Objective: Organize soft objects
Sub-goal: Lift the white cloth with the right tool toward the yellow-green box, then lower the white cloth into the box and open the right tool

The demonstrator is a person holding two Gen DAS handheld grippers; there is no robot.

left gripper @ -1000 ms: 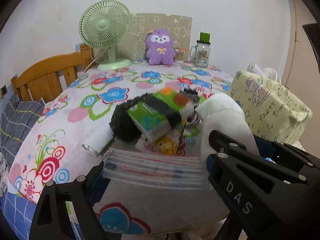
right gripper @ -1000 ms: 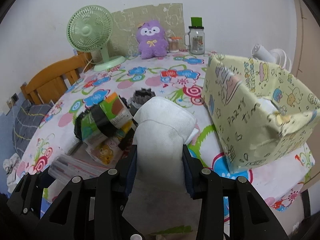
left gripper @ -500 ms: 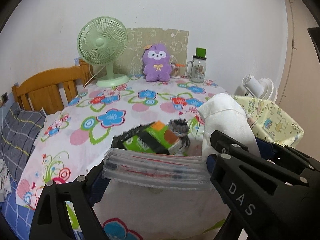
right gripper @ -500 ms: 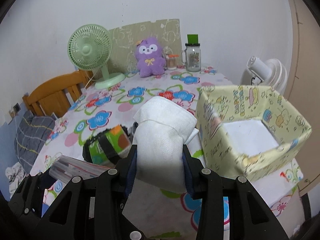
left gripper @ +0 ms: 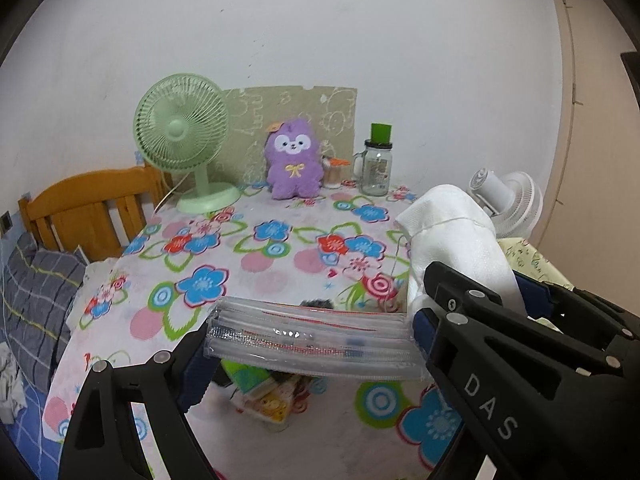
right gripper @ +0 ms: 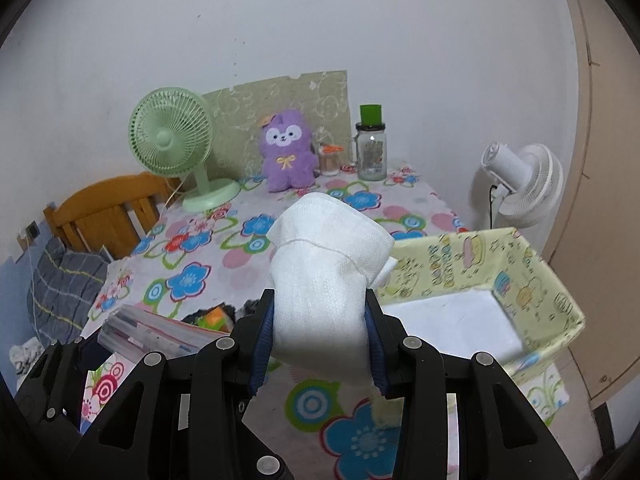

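Right of centre frame, lower right: yellow box (right gripper: 532,276), open-topped, beside right gripper (right gripper: 320,332) clamped on white cloth roll (right gripper: 324,276), long axis upright. Left gripper (left gripper: 312,340) clamped on clear zip bags (left gripper: 312,340), held crosswise.

A floral-clothed table (right gripper: 224,256) carries a green fan (right gripper: 172,140), purple plush (right gripper: 285,152) and glass jar (right gripper: 371,152) along its far edge, and a yellow patterned box (right gripper: 532,276) at near right.
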